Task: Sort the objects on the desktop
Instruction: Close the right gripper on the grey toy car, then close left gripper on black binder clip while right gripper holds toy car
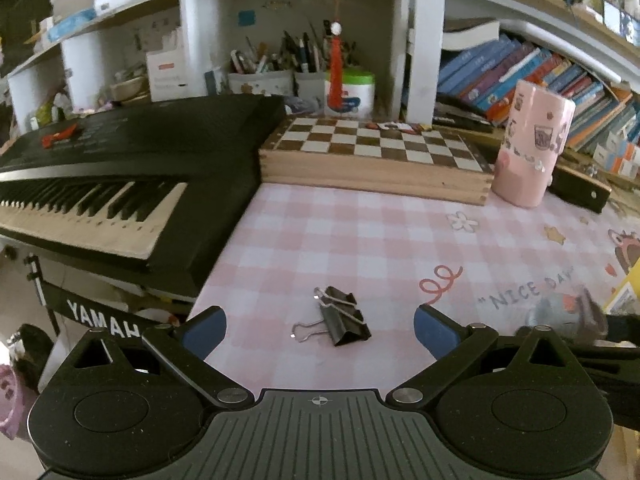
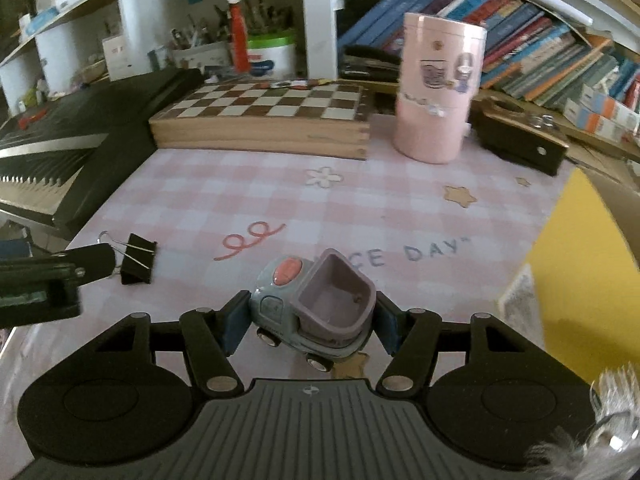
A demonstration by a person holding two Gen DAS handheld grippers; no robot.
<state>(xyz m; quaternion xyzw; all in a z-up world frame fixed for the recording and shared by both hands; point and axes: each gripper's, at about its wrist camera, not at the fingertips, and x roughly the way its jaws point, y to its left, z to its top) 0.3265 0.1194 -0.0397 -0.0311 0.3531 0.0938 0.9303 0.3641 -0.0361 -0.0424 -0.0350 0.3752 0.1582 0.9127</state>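
Only the right wrist view shows the right claw clamped on a grey-blue toy car with a pink dome and an open lilac tub, its wheels just above the pink-checked counter; the left wrist view catches that toy only as a blur beyond the right fingertip. The left claw stands wide open and holds nothing, a black binder clip lying on the counter between its blue fingertips, touching neither. Readable writing includes "YAMAH" on the keyboard stand to the claw's left and "NICE DAY" printed on the counter ahead to its right.
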